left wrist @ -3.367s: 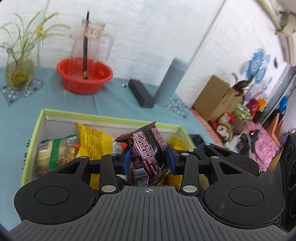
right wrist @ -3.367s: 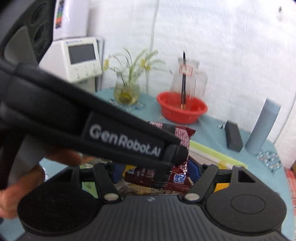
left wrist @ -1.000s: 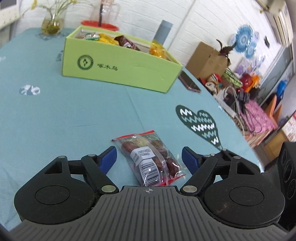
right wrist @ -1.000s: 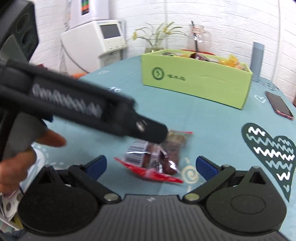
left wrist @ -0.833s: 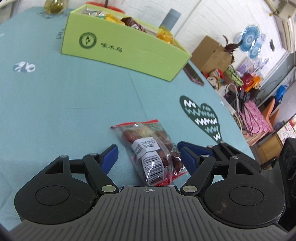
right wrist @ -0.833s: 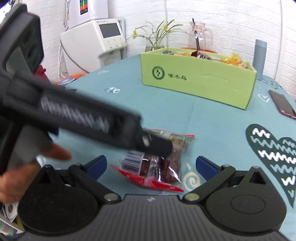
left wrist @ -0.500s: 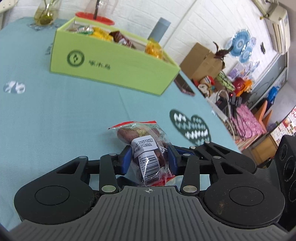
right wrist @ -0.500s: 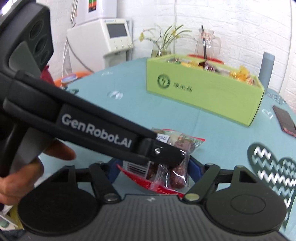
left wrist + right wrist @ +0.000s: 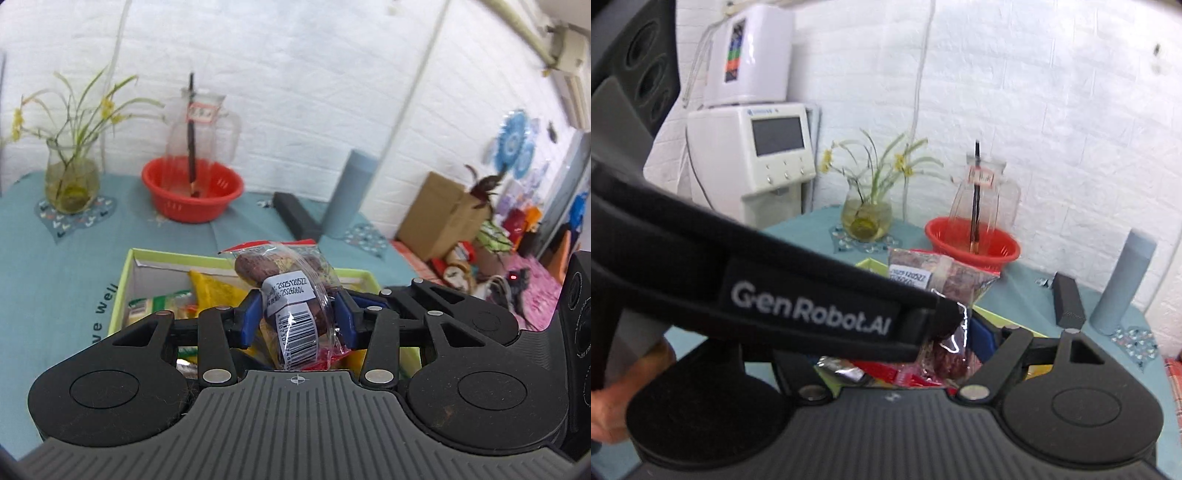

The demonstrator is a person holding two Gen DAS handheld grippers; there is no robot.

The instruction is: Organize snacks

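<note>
A clear packet of dark dried fruit (image 9: 291, 291) with a white barcode label stands upright between the blue pads of my left gripper (image 9: 295, 321), which is shut on it. It hangs over the open green snack box (image 9: 125, 280), where yellow and green packs lie. In the right wrist view the same packet (image 9: 945, 280) also sits between the fingers of my right gripper (image 9: 897, 354), whose jaws are closing. Its right blue pad (image 9: 982, 332) touches the wrapper. The left gripper's black body (image 9: 812, 314) hides the other pad and most of the box (image 9: 1008, 317).
Behind the box stand a red basin (image 9: 192, 192) holding a glass jug (image 9: 201, 125), a vase of flowers (image 9: 72, 181), a blue cylinder (image 9: 349, 192) and a black block (image 9: 295, 218). A white machine (image 9: 757, 147) stands off the table's left. A hand (image 9: 628, 387) grips the left tool.
Both grippers closed on the packet where it lay on the table, then lifted it and carried it forward to above the green box.
</note>
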